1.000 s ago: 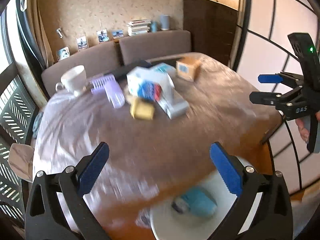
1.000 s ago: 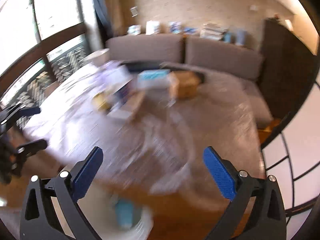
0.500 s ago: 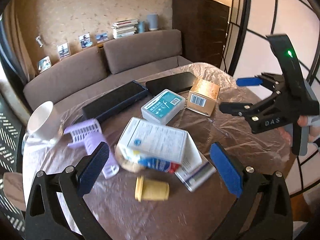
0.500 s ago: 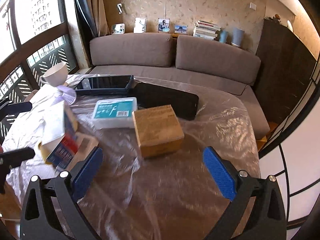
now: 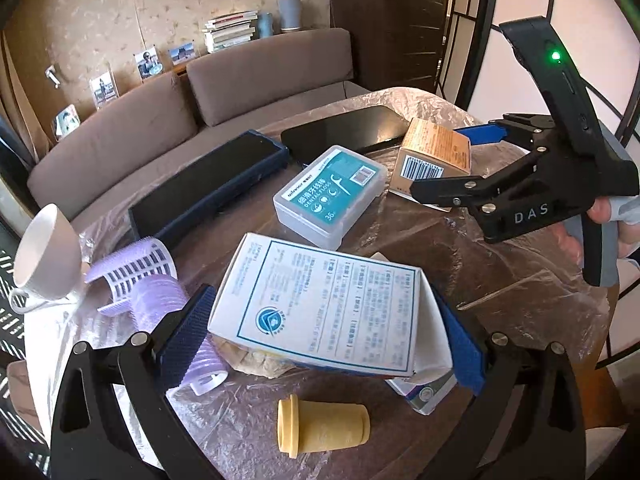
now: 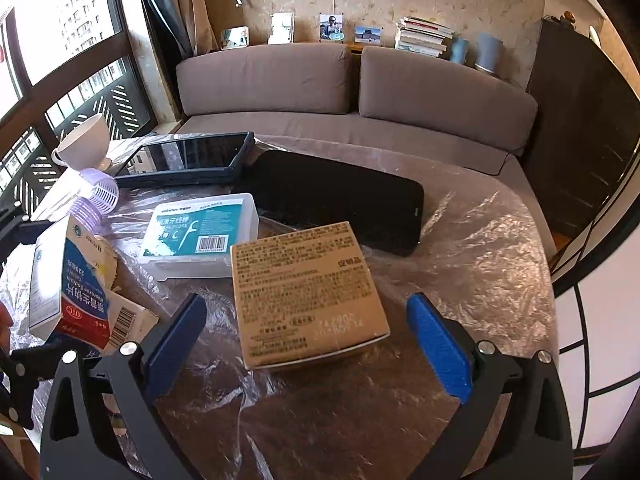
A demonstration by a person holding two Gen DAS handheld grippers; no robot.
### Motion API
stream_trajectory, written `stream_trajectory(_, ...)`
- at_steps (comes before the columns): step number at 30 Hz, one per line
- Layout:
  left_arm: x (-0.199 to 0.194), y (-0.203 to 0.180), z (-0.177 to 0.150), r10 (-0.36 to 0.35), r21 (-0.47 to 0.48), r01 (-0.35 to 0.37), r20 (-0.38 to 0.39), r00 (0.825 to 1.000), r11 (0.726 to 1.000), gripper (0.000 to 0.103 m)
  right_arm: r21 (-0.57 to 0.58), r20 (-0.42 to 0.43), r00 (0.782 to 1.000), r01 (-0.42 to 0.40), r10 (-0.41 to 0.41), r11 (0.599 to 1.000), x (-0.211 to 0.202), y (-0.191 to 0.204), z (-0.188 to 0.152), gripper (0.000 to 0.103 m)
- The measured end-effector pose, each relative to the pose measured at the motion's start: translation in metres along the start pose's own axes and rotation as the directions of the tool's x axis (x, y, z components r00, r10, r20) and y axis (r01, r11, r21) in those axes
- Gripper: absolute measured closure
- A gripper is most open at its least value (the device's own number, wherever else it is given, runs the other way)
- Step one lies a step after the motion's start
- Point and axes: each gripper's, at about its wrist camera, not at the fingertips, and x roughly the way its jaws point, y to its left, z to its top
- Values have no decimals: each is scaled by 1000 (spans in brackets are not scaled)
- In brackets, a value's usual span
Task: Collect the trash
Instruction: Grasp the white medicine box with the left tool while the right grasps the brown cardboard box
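Left hand-held gripper (image 5: 320, 336): fingers apart, straddling white medicine box (image 5: 320, 304) | right hand-held gripper (image 6: 306, 344): apart around tan carton (image 6: 308, 292)

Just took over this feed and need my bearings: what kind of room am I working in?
Most likely a home living room. A brown sofa runs behind the plastic-covered round table, photos and stacked books line the ledge behind it, and a big window looks onto apartment blocks.
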Motion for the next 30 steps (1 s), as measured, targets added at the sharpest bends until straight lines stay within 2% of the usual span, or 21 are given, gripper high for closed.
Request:
stream_trajectory(4, 0, 1, -3, -26, -8, 27, 9, 1000, 1000, 2, -5, -28, 1000, -4, 4, 1000, 5, 2, -2, 31)
stream_trajectory(6, 0, 1, -5, -37, -13, 38, 14, 999, 999, 10, -9, -40, 999, -4, 4, 1000, 8, 4, -4, 44)
stream_trajectory(8, 0, 1, -7, -33, -18, 34, 12, 999, 999, 16, -10, -33, 999, -2, 1, 1000, 9, 7, -6, 44)
stream_trajectory(16, -7, 3, -10, -41, -52, 43, 38, 998, 998, 17, 5, 9, 1000, -15, 15, 1000, -7, 13, -9, 45)
stream_trajectory(30, -31, 2, -17, -43, -122, 52, 83, 996, 991, 17, 62, 55, 994, -99, 96, 993, -52, 24, -22, 45)
